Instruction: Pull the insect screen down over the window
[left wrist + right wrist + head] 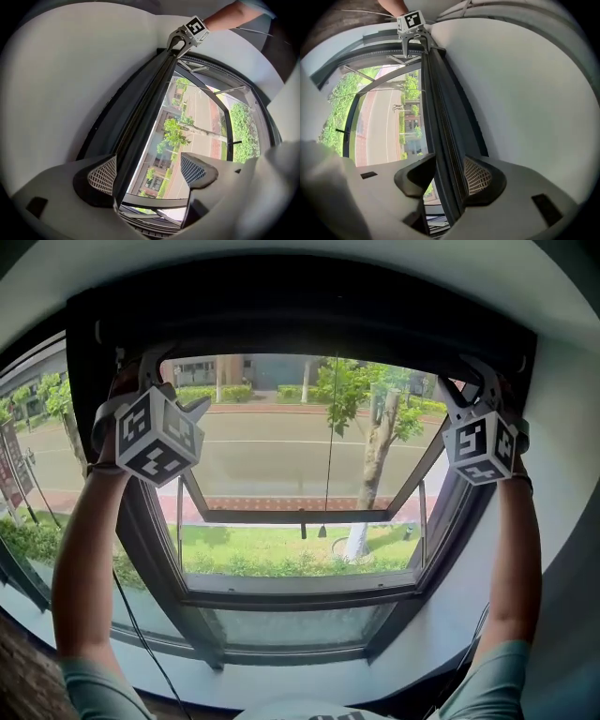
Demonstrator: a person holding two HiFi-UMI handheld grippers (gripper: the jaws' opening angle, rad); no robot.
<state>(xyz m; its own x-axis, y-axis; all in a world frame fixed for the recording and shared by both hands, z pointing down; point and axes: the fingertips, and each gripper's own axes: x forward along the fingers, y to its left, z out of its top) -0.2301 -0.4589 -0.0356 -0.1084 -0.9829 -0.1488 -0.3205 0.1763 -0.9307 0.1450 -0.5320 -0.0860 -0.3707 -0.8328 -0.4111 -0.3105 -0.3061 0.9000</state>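
Note:
The insect screen's dark pull bar sits rolled up along the top of the window frame. Both of my grippers are raised to it. My left gripper is at the bar's left end. In the left gripper view its jaws stand wide apart, and the bar runs between them close to the left pad. My right gripper is at the right end. In the right gripper view the bar passes between its spread jaws, next to the right pad. Neither pair of pads presses on it.
The window sash below is tilted outward, with a handle on its top rail. A thin cord hangs down the middle. White wall surrounds the frame. A cable trails under my left arm. A street and trees lie outside.

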